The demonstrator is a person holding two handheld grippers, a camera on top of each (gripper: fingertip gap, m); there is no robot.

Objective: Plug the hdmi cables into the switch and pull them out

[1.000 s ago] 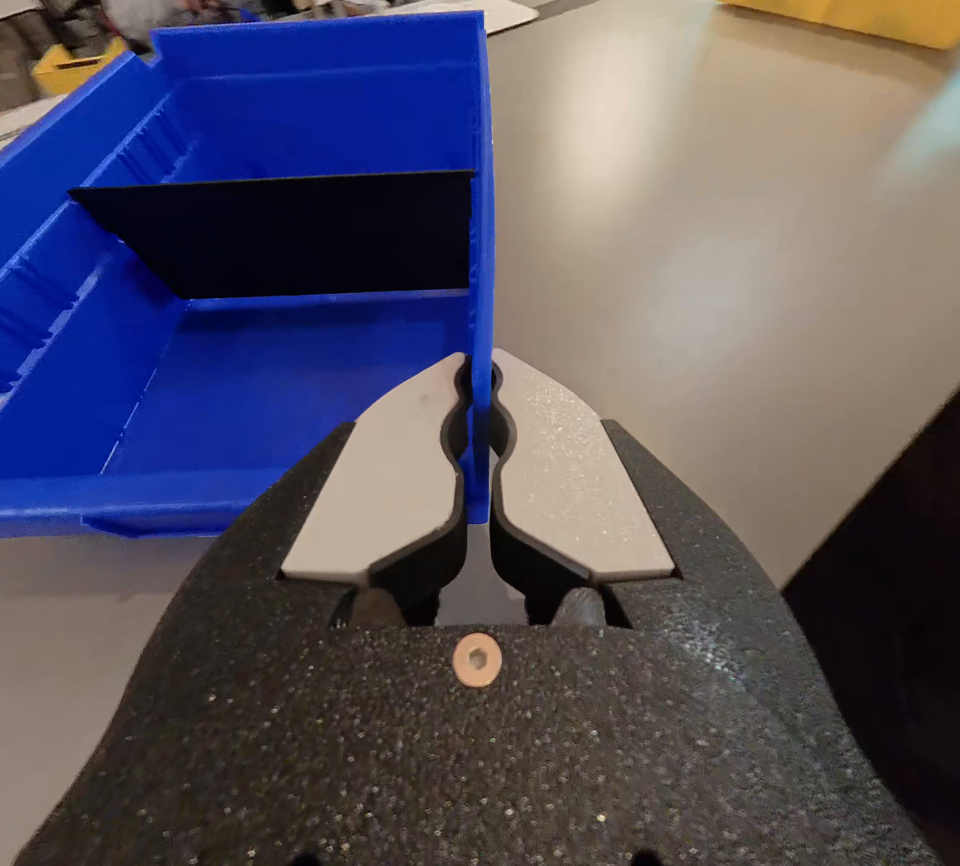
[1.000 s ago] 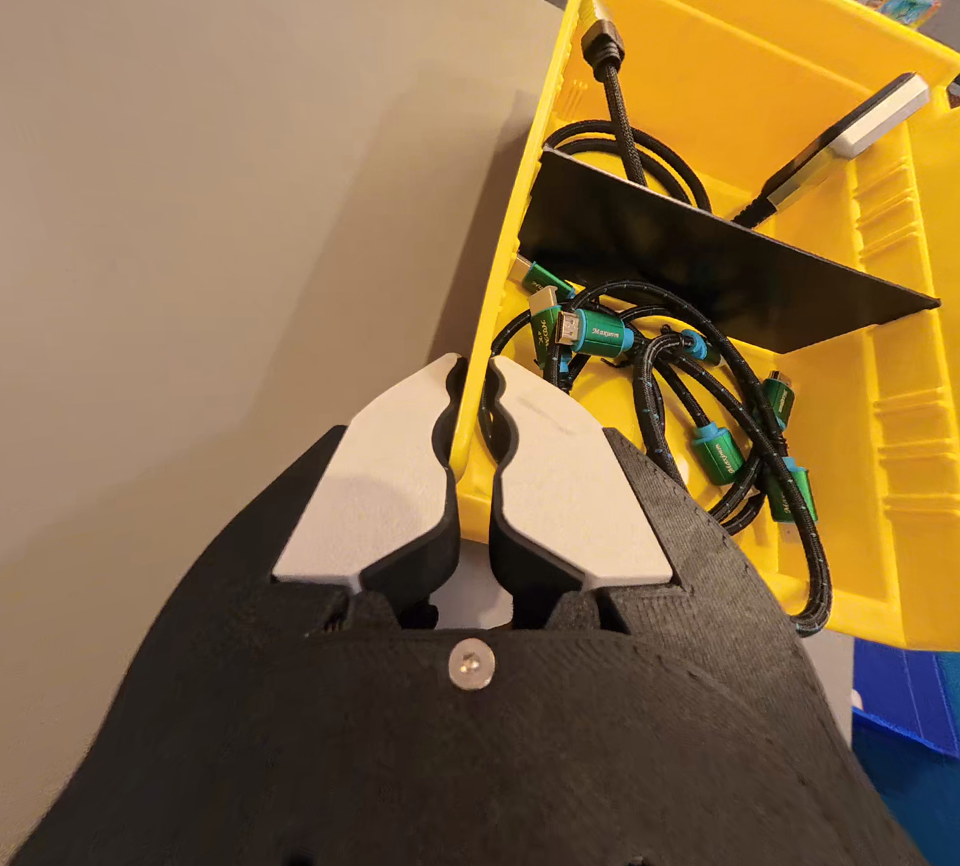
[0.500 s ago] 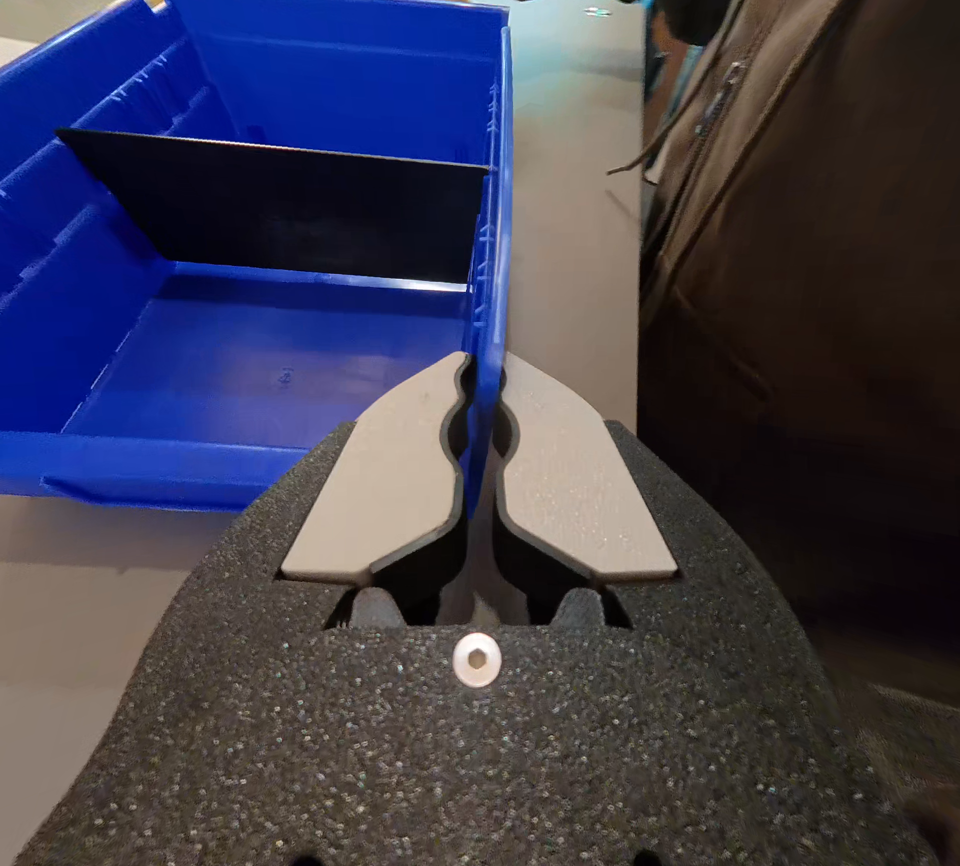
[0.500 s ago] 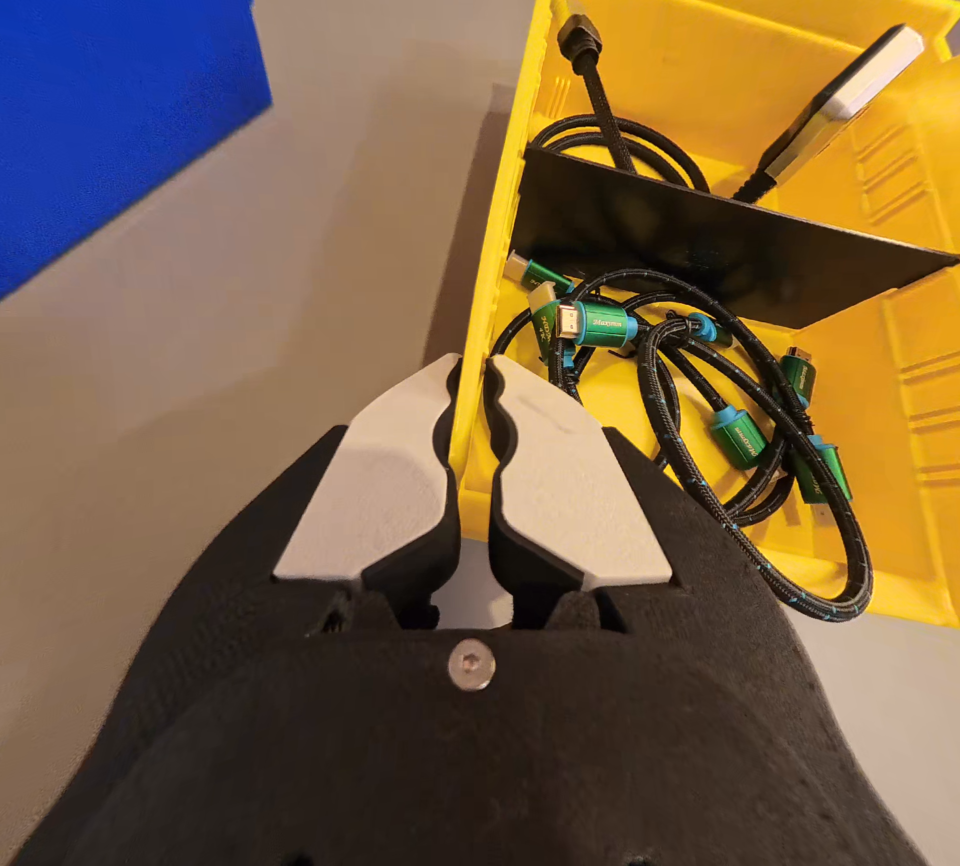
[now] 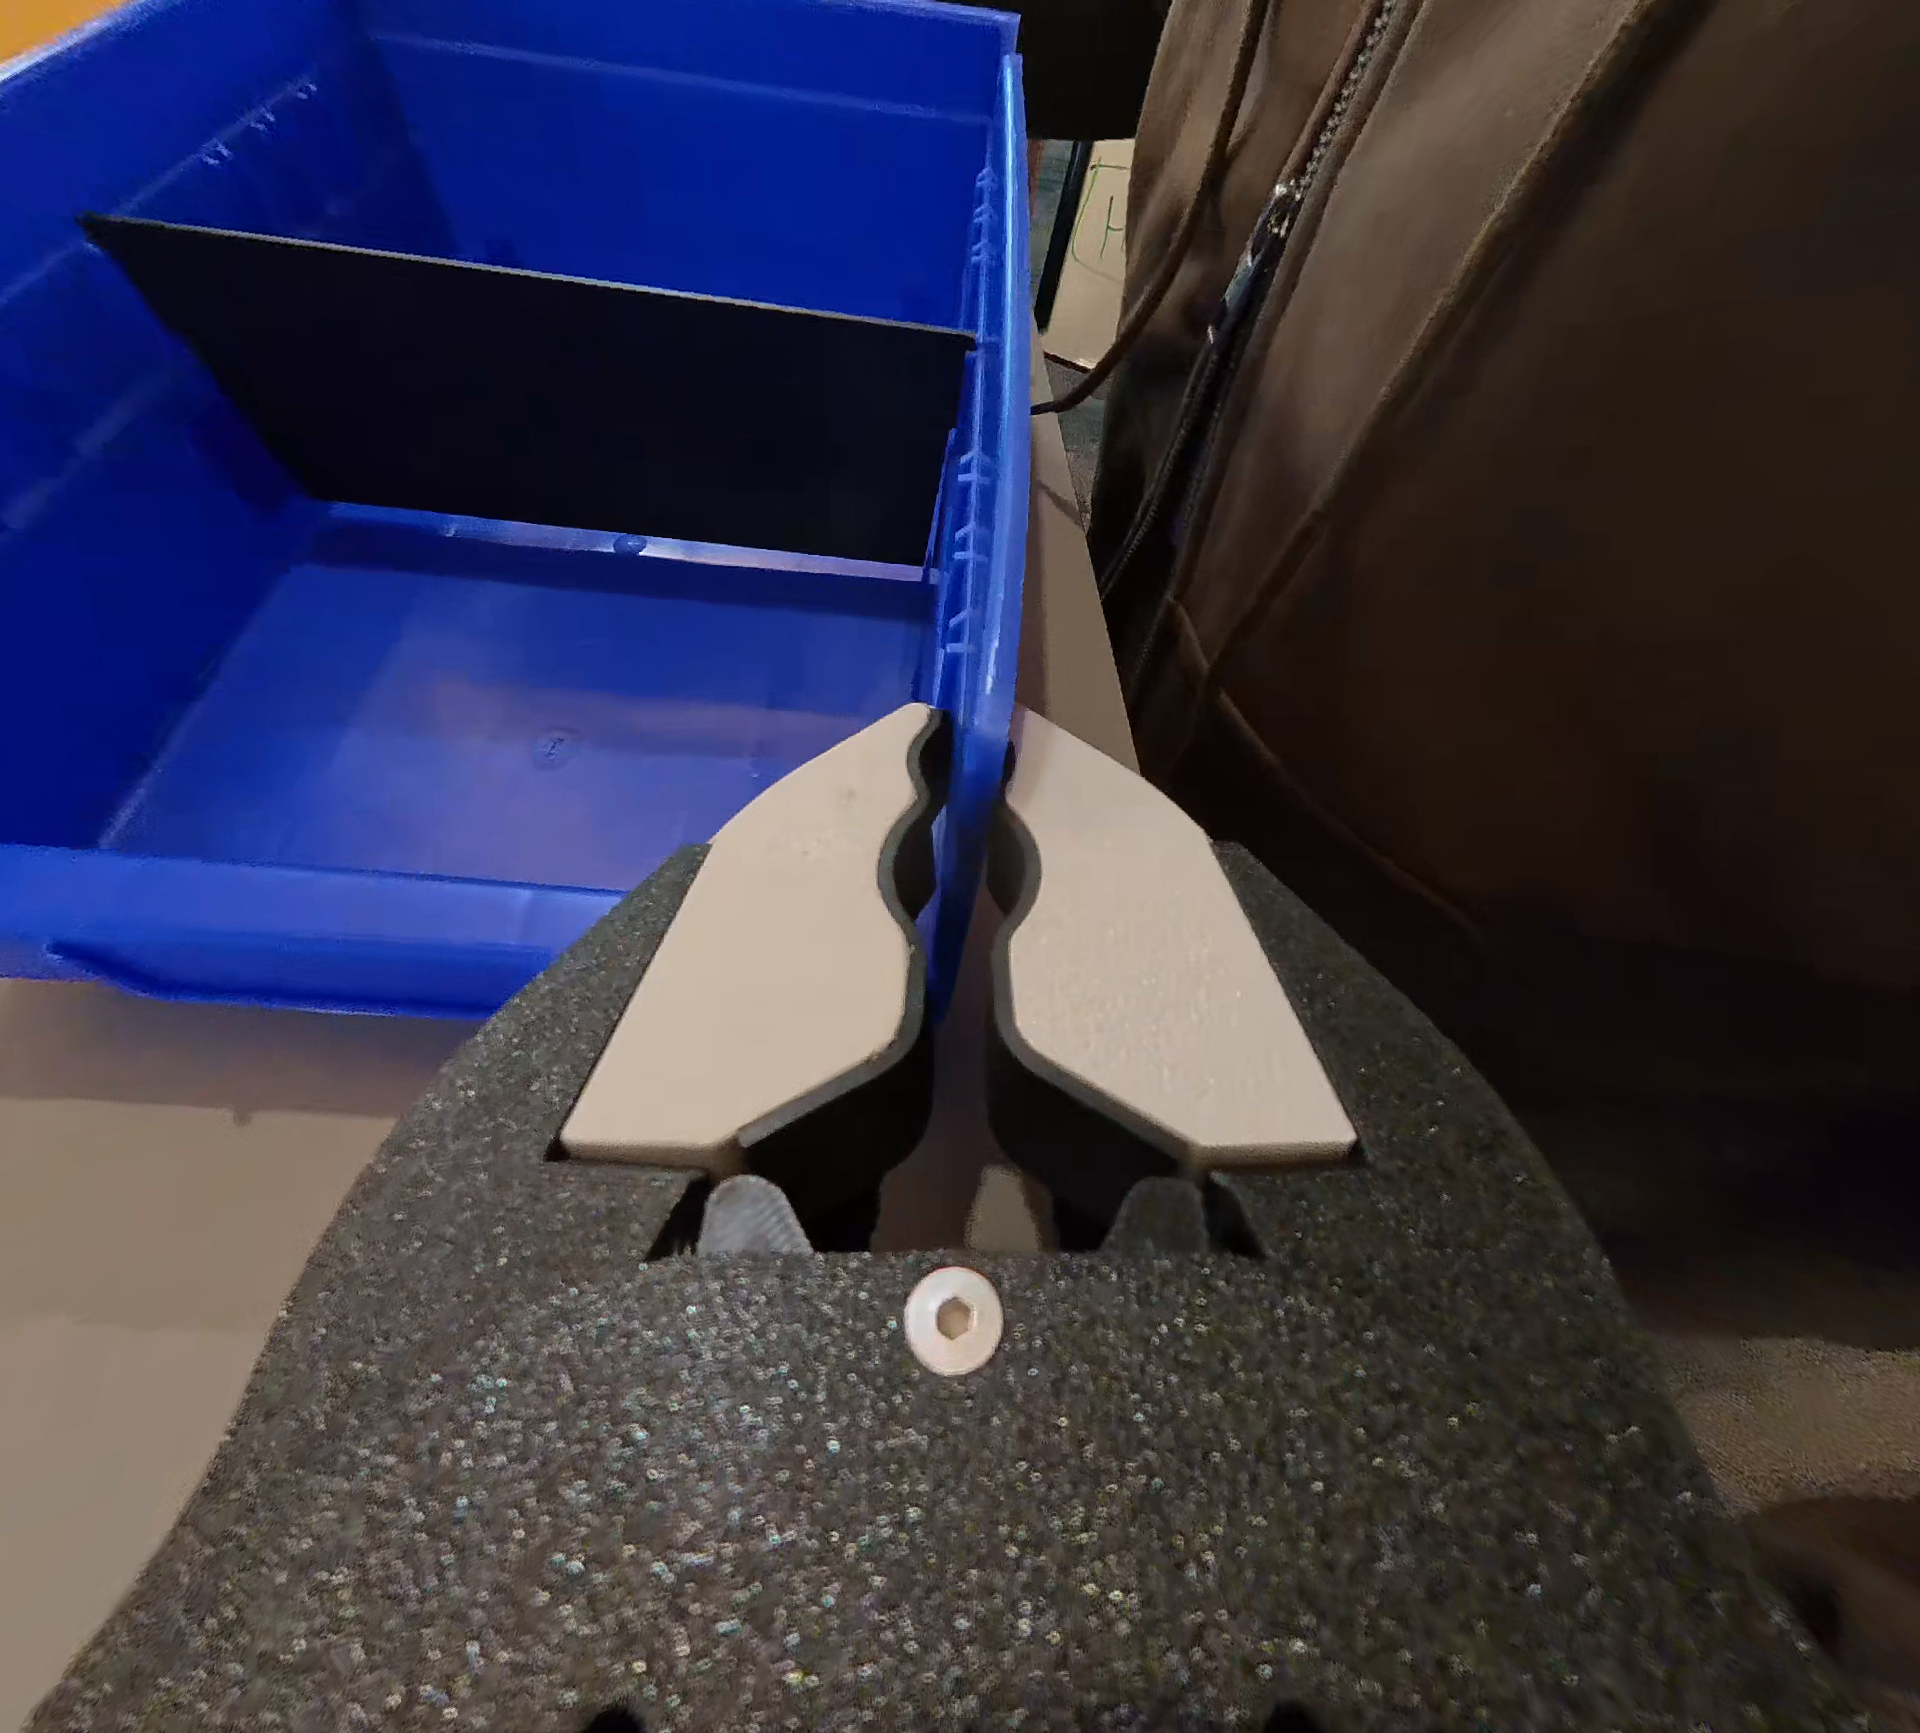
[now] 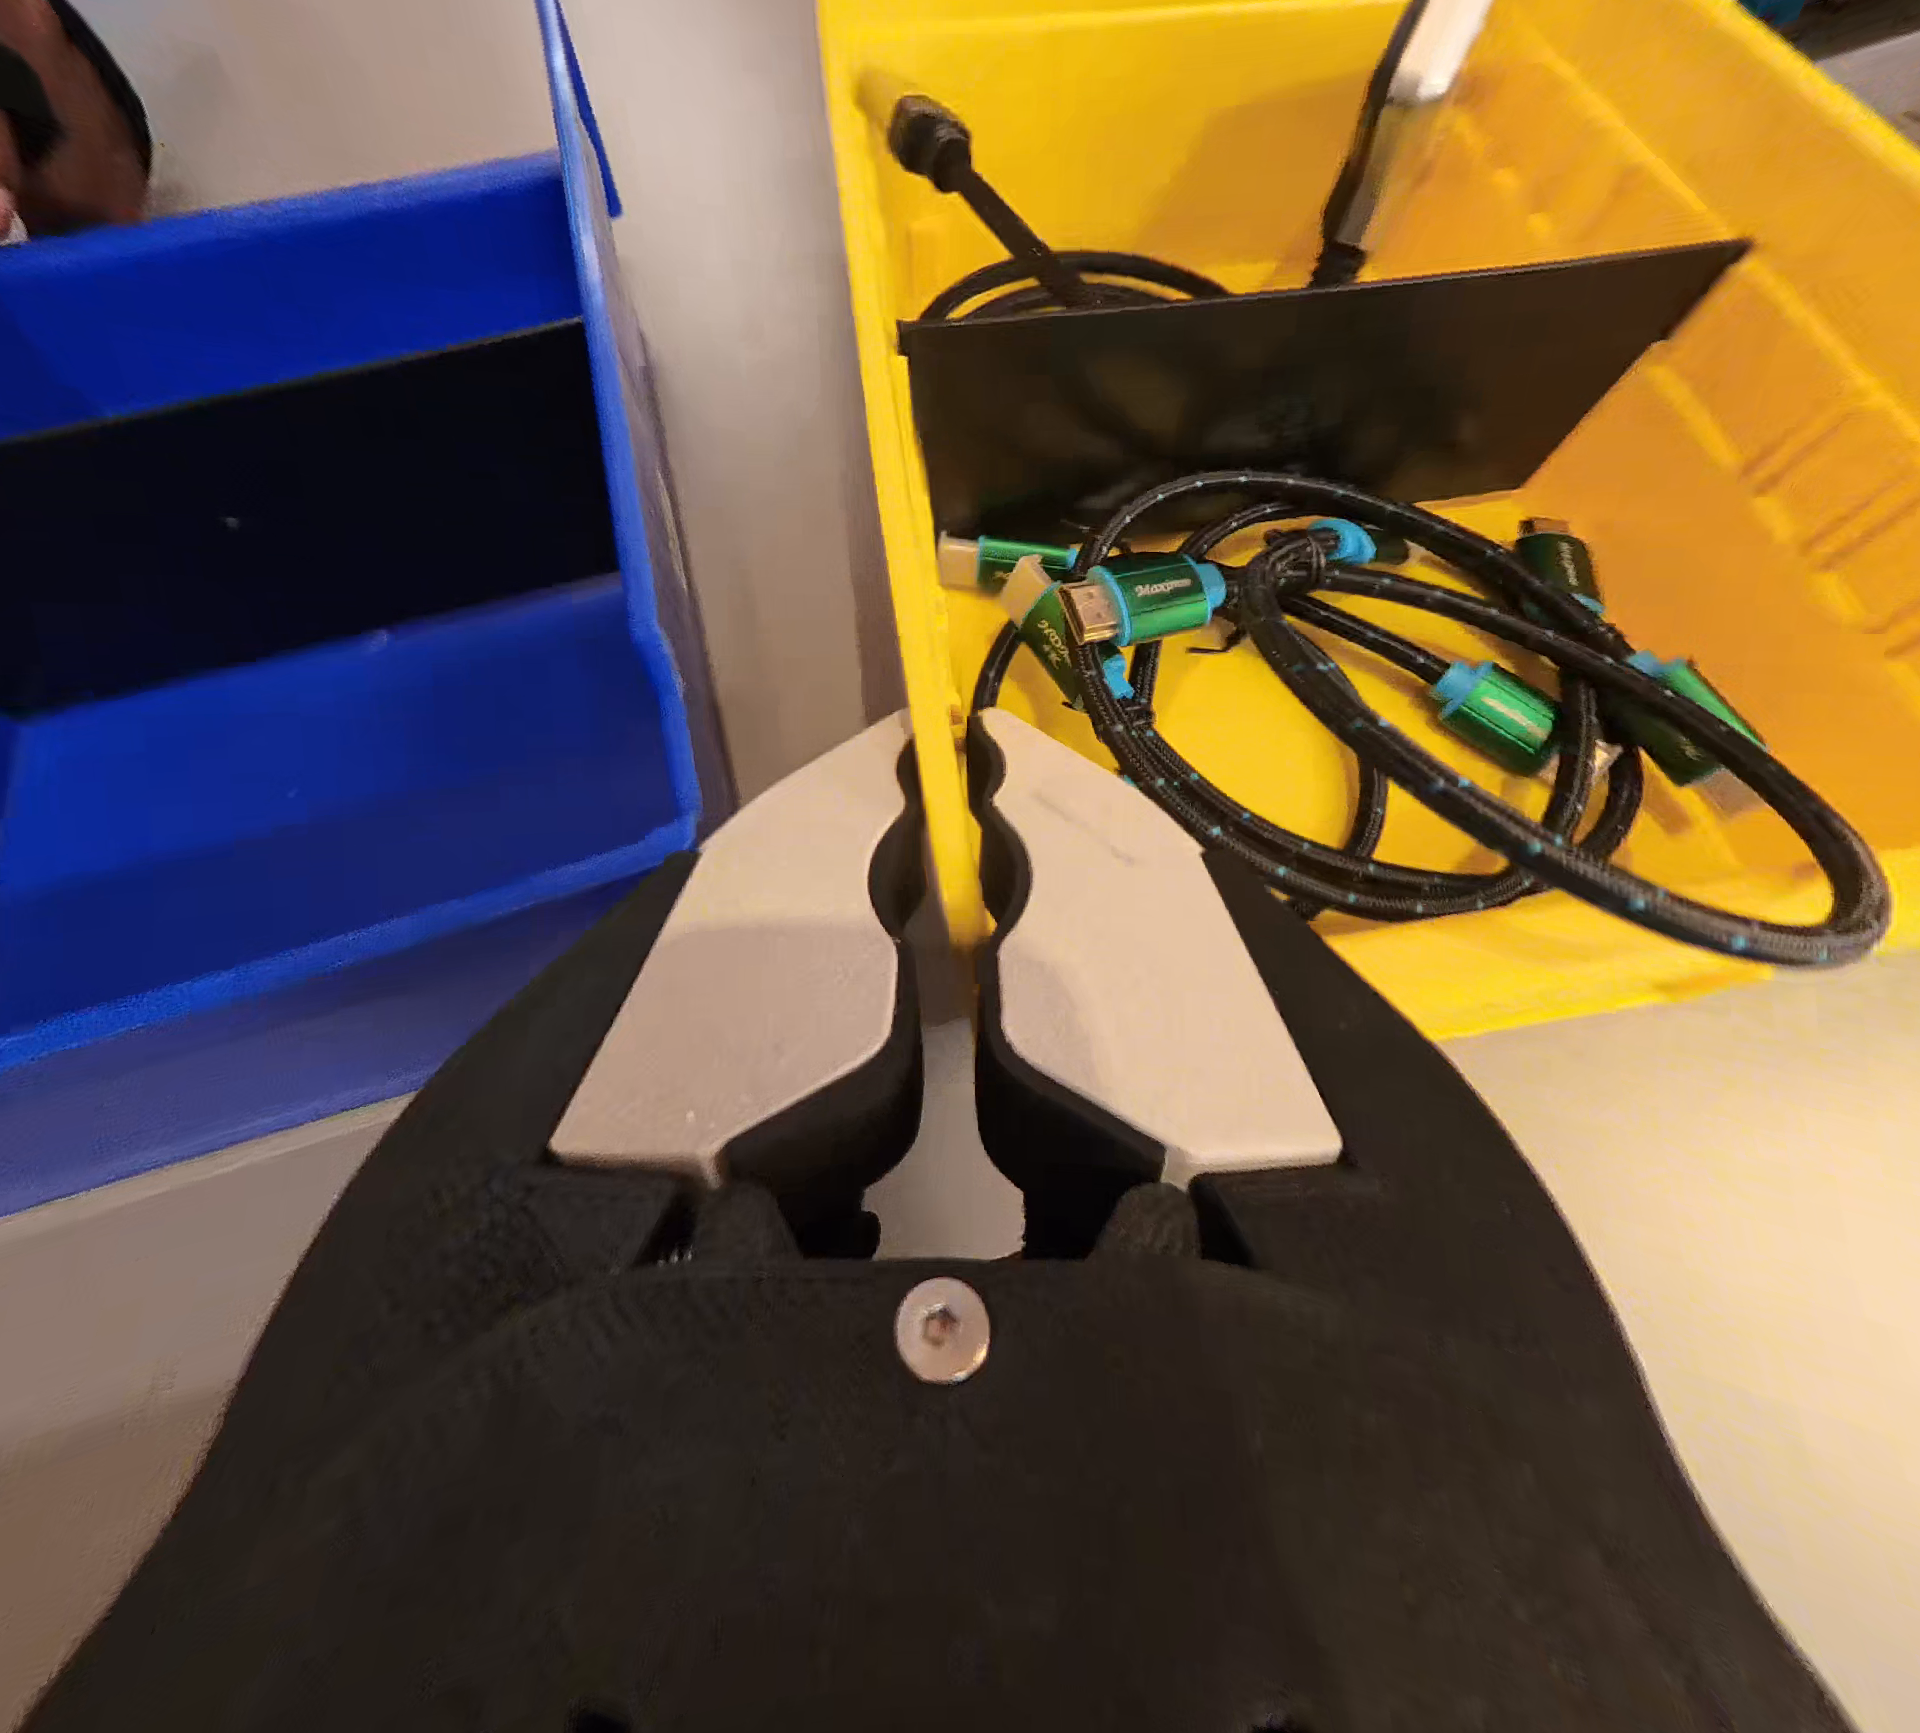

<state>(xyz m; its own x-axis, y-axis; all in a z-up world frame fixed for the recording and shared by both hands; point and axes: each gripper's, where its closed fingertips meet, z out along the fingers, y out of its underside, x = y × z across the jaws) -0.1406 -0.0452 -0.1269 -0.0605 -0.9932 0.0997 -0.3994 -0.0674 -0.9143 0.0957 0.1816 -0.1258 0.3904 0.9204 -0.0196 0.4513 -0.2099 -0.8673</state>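
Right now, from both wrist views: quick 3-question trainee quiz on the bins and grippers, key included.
1. True or false: the blue bin holds cables.
2. What does the right gripper clamp? A) black divider B) yellow bin side wall C) green-plugged cable
3. Fill in: the left gripper fingers pinch the blue bin's ___ wall.

Key: 1 false; 2 B; 3 right side.

Left tool [image 5: 977, 748]: speckled dark-grey housing, two pale grey fingers with wavy black inner edges, one silver hex screw. Right tool [image 6: 940, 738]: matte black housing, same fingers and screw. Person wears brown zip jacket [image 5: 1558, 436]
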